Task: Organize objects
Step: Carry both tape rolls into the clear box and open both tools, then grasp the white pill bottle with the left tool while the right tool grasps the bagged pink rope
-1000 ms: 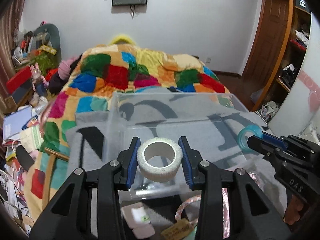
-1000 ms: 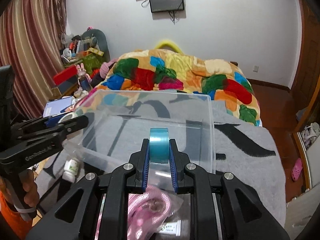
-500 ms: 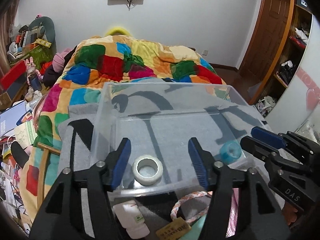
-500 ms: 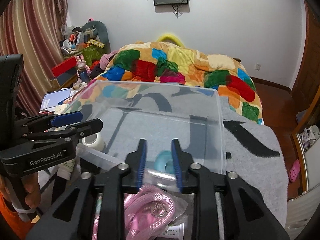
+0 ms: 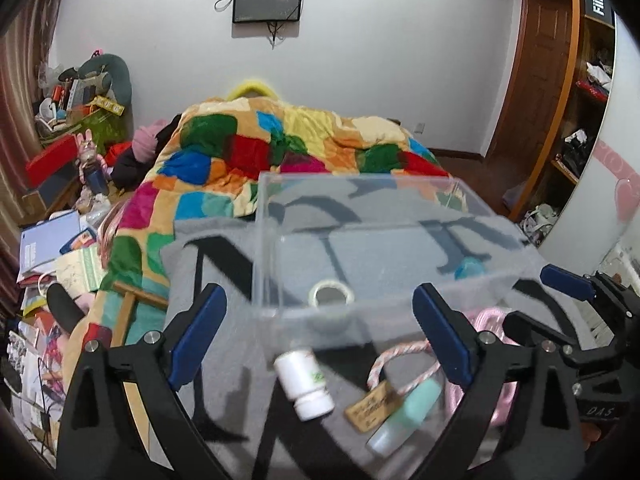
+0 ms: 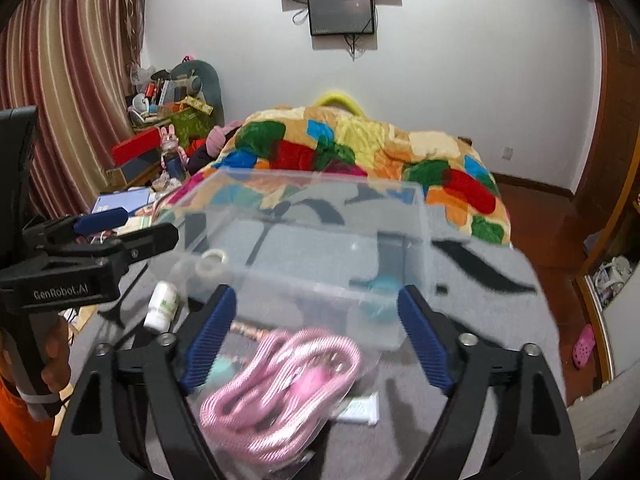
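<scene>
I am holding both sets of fingers, left gripper (image 5: pixel 320 332) and right gripper (image 6: pixel 316 328), spread and empty, facing the clear bin (image 5: pixel 360 240) where the white tape roll (image 5: pixel 332 295) is lying.

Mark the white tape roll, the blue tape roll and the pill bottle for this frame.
white tape roll (image 5: pixel 331 295), left wrist view, on its near rim inside the clear box.
blue tape roll (image 5: pixel 469 269), left wrist view, on its side face.
pill bottle (image 5: pixel 305 380), left wrist view, on its white body.

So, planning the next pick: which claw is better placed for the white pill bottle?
Left. The white pill bottle lies between the open left claw fingers; the right claw, also open, faces the pink cord.
</scene>
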### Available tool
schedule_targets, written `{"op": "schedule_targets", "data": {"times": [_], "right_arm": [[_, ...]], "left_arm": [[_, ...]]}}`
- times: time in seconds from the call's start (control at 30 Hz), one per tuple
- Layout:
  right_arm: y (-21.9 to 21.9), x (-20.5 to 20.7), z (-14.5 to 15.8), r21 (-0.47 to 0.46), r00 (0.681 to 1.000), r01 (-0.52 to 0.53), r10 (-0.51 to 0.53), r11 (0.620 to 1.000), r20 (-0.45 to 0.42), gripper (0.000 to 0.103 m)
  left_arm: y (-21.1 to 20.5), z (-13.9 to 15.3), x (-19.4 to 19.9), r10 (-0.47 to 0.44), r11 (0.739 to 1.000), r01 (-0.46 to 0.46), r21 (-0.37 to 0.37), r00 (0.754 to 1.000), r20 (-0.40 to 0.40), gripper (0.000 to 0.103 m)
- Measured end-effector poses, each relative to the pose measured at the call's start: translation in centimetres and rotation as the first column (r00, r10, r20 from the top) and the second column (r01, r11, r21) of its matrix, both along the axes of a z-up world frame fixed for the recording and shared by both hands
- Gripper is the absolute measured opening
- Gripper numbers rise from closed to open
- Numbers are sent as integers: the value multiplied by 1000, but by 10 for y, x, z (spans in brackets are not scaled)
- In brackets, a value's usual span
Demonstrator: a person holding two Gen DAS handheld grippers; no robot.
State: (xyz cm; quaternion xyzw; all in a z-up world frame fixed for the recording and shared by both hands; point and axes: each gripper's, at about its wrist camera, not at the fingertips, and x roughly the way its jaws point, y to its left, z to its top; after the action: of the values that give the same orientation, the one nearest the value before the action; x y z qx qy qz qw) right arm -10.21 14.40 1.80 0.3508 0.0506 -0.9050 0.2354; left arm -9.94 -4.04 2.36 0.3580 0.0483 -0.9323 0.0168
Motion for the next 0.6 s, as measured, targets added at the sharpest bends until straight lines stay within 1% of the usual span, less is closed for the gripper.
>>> {"op": "schedule_targets", "data": {"times": [0.13, 0.3, 0.37, 0.47, 0.53, 0.57, 0.6], "right_arm": [[-13, 1, -19, 39, 999, 6, -8, 999, 35, 83], [-27, 5, -42, 155, 1000, 6, -9, 988, 13, 83], [-23, 7, -46, 172, 1000, 16, -17, 985, 9, 83], [-8, 9, -47, 154, 999, 20, -24, 988, 25, 83], [1, 12, -48, 152, 999, 19, -25, 988, 33, 83], [4, 13, -50, 153, 999, 18, -24, 988, 40, 83], [7, 14, -51, 153, 999, 16, -23, 988, 44, 83]], "left_arm": [[-6, -18, 6, -1, 1000, 1, -3, 999, 45, 95], [-8, -46, 8, 2, 1000, 0, -19, 994, 108, 95], [-9, -55, 6, 5, 1000, -3, -15, 992, 125, 93], [-11, -65, 8, 12, 1000, -11, -5, 989, 146, 77], [-13, -71, 9, 18, 1000, -21, 16, 988, 154, 72], [-14, -73, 10, 22, 999, -27, 28, 987, 159, 66], [-16, -74, 12, 34, 999, -39, 25, 987, 155, 62]]}}
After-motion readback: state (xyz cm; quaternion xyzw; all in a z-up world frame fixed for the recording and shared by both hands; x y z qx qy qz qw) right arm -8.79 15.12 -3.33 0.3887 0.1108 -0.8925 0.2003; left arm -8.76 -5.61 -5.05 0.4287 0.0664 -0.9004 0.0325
